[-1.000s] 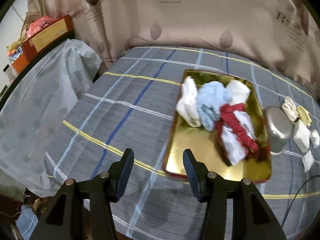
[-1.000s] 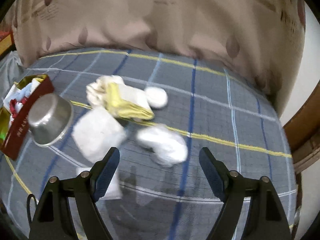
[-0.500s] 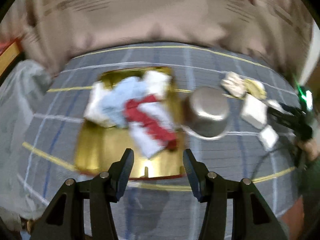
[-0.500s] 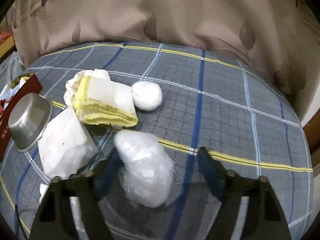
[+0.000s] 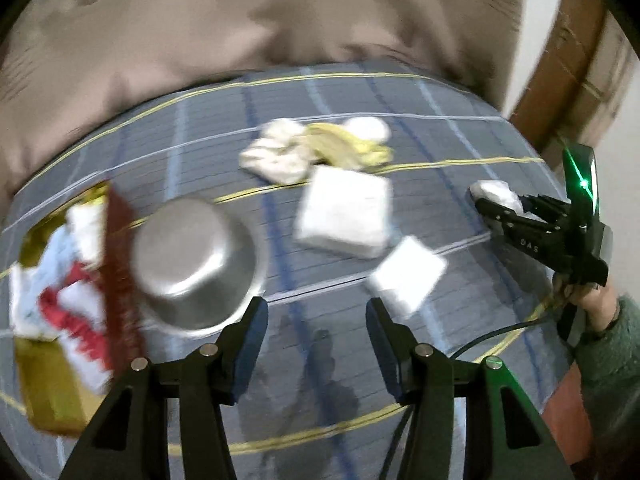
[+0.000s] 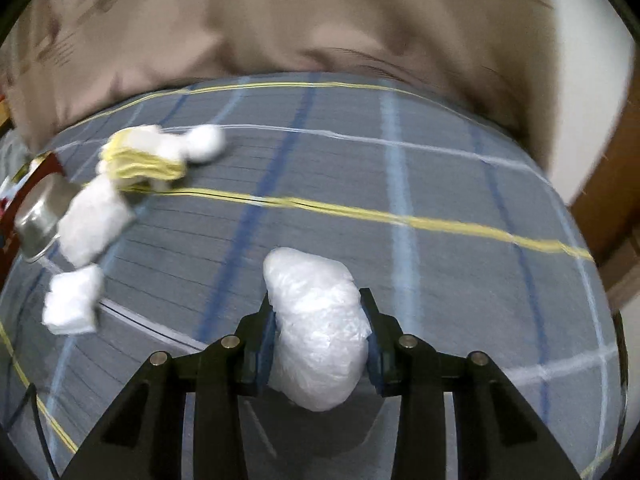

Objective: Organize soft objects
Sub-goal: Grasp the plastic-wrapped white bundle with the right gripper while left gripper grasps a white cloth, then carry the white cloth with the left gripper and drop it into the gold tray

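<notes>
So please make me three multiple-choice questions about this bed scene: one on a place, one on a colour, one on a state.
1. Where is the metal bowl?
A. inside the tray
B. beside the tray's red wall, on the bedcover
C. on the yellow cloth

2. What colour is the thin stripe on the bedcover just beyond the plastic-wrapped bundle?
A. yellow
B. green
C. red

3. What is between the fingers of the left gripper?
A. a white packet
B. the bowl
C. nothing

Answers:
1 B: the bowl lies upside down on the plaid cover, next to the tray.
2 A: a yellow line crosses the cover past the bundle, which sits in the closing right gripper.
3 C: only bedcover shows between the open fingers.
</notes>
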### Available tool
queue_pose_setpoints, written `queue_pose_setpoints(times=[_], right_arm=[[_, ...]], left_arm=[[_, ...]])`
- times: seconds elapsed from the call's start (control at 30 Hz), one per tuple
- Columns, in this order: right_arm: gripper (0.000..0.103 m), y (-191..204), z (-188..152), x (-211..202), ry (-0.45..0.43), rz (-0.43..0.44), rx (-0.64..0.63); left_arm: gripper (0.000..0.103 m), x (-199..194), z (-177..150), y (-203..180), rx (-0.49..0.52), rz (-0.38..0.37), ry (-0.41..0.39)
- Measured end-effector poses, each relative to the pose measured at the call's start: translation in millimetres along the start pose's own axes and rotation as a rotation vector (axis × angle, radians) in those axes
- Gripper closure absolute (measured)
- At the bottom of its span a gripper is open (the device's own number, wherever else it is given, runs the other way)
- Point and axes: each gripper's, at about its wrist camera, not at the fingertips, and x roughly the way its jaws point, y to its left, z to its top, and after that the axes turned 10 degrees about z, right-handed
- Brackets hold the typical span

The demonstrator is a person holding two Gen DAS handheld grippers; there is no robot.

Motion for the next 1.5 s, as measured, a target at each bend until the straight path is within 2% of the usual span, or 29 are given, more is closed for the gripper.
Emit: queue_pose_setpoints(times=[0.13, 0.33, 0.57, 0.67, 0.77, 0.8, 0.83, 0.9, 1.03, 1.23, 1.4, 1.5], right_arm=[[0.068, -22, -3, -5, -0.014, 0.015, 0.079], [0.065, -15, -1, -1, -0.004, -0.018, 0.048], [0.065, -15, -2, -2, -0.004, -0.017, 0.049], [0.065, -15, -2, -2, -0.004, -0.019, 0.047], [0.065, -14, -2, -2, -0.004, -0.018, 0.048], [0.065, -13, -2, -2, -0.004, -0.019, 0.047], [0.065, -14, -2, -2, -0.003, -0.02, 0.046], [0.065, -14, -2, -2, -0.004, -0.018, 0.048], [0.065, -14, -2, -1, -0.003, -0.019, 0.047], [0.065, -14, -2, -1, -0.003, -0.019, 0.048], [0.065, -13, -2, -1, -0.003, -0.019, 0.048], [0.065, -14, -2, -1, -0.003, -0.019, 0.048]], left_arm=[[0.05, 11, 6, -30, 0.074, -0.1, -0.004], [0.046, 33, 10, -62, 0.15, -0.157, 0.035], [0.046, 61, 10, -83, 0.212, -0.123, 0.078], [0.046, 69, 12, -82, 0.201, -0.078, 0.062], [0.047, 72, 14, -78, 0.168, -0.074, 0.064], [0.055, 71, 14, -77, 0.163, -0.075, 0.061], [0.072, 70, 14, -76, 0.16, -0.073, 0.054], [0.091, 69, 12, -78, 0.174, -0.047, 0.047], [0.095, 67, 12, -72, 0.141, -0.051, 0.046], [0.096, 54, 10, -70, 0.131, -0.076, 0.026], [0.096, 42, 9, -65, 0.126, -0.054, 0.015], [0.096, 35, 10, -62, 0.121, -0.014, 0.009]])
